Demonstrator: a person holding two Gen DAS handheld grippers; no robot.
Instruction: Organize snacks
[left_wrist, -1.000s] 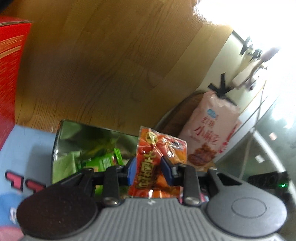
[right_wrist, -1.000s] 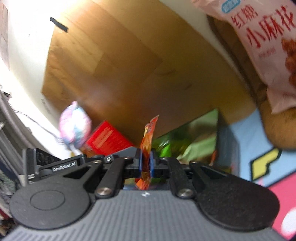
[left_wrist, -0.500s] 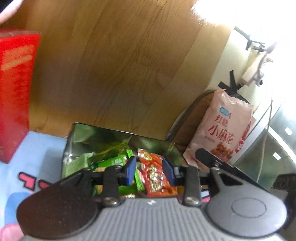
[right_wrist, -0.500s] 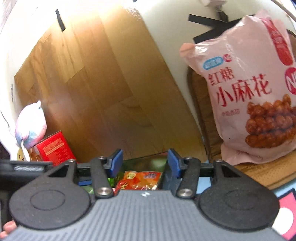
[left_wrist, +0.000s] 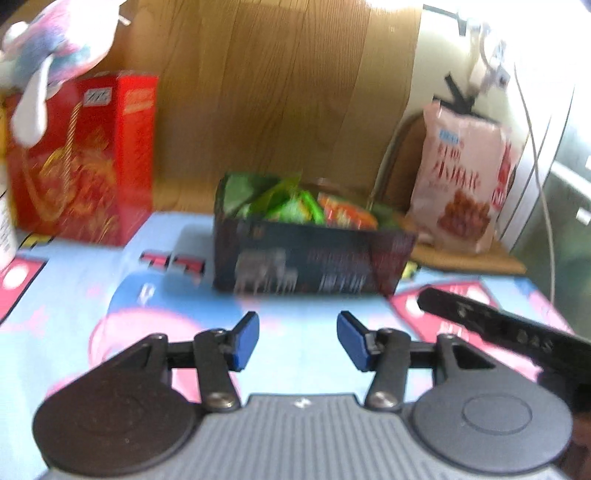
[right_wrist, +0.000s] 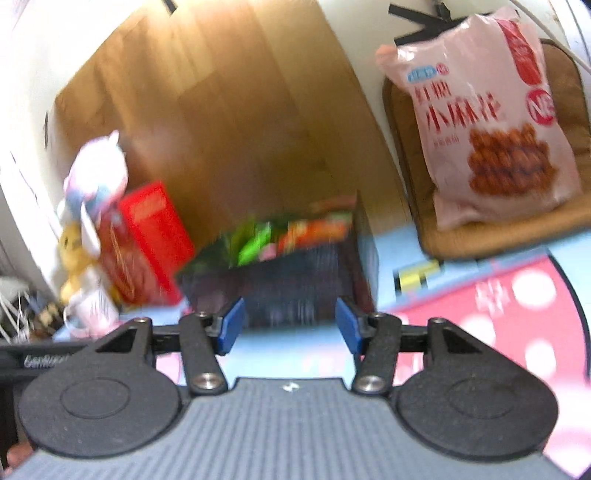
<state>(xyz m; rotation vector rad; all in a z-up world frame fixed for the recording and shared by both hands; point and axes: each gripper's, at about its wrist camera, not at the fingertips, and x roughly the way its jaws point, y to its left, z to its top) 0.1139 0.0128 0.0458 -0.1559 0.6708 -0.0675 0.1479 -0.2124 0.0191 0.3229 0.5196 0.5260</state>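
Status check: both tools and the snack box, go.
Left tool empty, jaws opening. Right tool open, empty. Snack box on the mat ahead, orange packets and green packets inside. Nothing between the tools and the box.

A red gift box (left_wrist: 83, 155) with gold print and a cord handle stands at the far left on the cartoon-printed tablecloth (left_wrist: 74, 295). A pastel plush toy (left_wrist: 48, 55) sits above it, and a yellow plush figure (right_wrist: 72, 247) shows just left of it. Behind runs a wood-grain wall panel (left_wrist: 277, 85). At the far right, white cables (left_wrist: 535, 147) hang down a pale wall.
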